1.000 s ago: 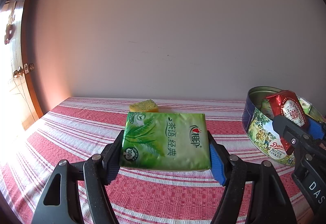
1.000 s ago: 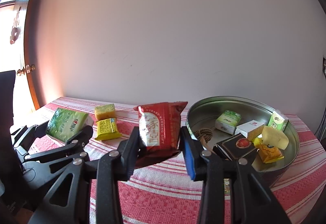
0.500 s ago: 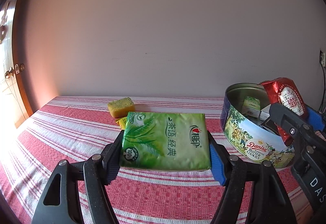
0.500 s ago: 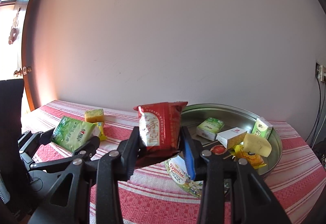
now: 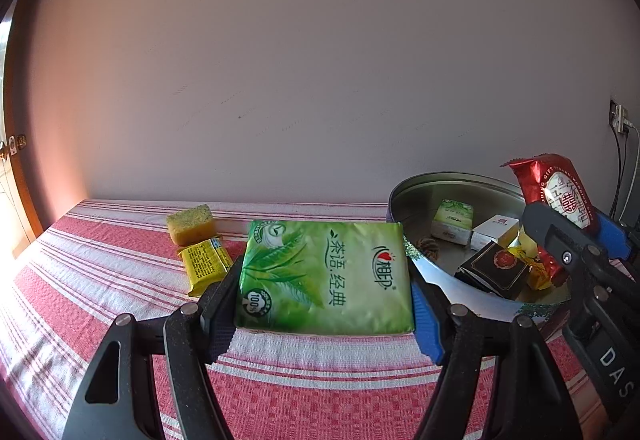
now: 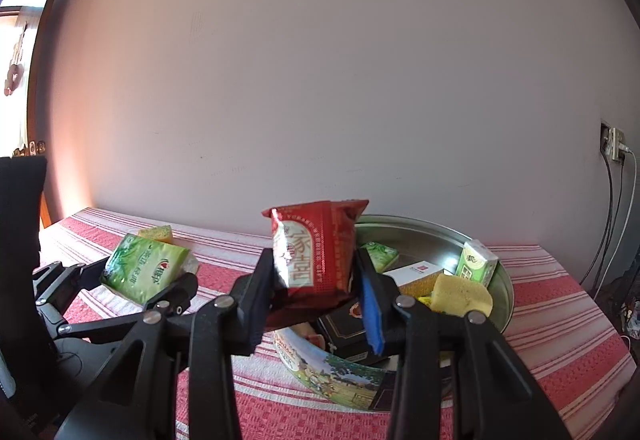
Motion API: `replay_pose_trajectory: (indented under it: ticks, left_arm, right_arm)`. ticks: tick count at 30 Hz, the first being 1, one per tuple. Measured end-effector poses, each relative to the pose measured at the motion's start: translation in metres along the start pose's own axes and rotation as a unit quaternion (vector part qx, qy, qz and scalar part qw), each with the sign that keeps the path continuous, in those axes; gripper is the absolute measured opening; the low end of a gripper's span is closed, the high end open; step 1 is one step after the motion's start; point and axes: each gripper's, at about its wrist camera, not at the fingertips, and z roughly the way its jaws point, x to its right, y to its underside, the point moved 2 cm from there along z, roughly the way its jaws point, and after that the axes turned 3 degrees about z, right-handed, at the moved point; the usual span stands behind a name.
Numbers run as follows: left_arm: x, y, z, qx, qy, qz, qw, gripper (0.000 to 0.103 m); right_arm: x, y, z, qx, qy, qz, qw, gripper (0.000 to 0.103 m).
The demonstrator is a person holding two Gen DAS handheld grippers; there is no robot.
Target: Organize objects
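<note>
My left gripper (image 5: pixel 325 294) is shut on a green tissue pack (image 5: pixel 324 274), held flat above the striped cloth just left of a round cookie tin (image 5: pixel 440 286). The same green tissue pack (image 6: pixel 146 272) shows at the left in the right wrist view. My right gripper (image 6: pixel 316 276) is shut on a red snack packet (image 6: pixel 314 252), held upright over the near rim of the tin (image 6: pixel 332 368). From the left wrist view the red snack packet (image 5: pixel 554 199) hangs over the tin's right side. Several small boxes and packets lie inside the tin.
A yellow sponge (image 5: pixel 190 224) and a yellow wrapped bar (image 5: pixel 204 262) lie on the red-and-white striped tablecloth (image 5: pixel 100 280) behind the left gripper. A plain wall runs along the table's far edge. A wall socket with cables (image 6: pixel 614 145) is at the right.
Both grippers have carried their packs to the right, toward the tin. The red packet now stands over the tin's near rim, and the tin shows closer beside the green pack.
</note>
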Motion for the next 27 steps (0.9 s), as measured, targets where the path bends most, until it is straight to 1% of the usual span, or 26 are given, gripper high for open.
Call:
replay_pose_trajectory:
  ticks: [10,19,22,25,27]
  left_arm:
    - [0.024,-0.014,0.005,0.013,0.024,0.005,0.9996,0.073]
    - [0.047,-0.023,0.015,0.016,0.048,0.013,0.9986,0.073]
    - [0.058,-0.026,0.019,0.019,0.059,0.021,0.9979,0.073]
    - [0.073,-0.031,0.023,0.015,0.077,0.028,0.9965,0.073]
    - [0.084,-0.033,0.026,0.013,0.083,0.033,0.9959,0.073]
  right_arm:
    - [0.039,-0.009,0.003,0.011,0.036,0.019,0.999,0.039]
    - [0.080,-0.014,0.008,0.015,0.085,0.038,0.996,0.039]
    - [0.095,-0.014,0.014,0.008,0.107,0.052,0.993,0.039]
    - [0.110,-0.013,0.024,-0.007,0.115,0.072,0.991,0.039]
    - [0.117,-0.014,0.030,-0.014,0.123,0.076,0.989,0.039]
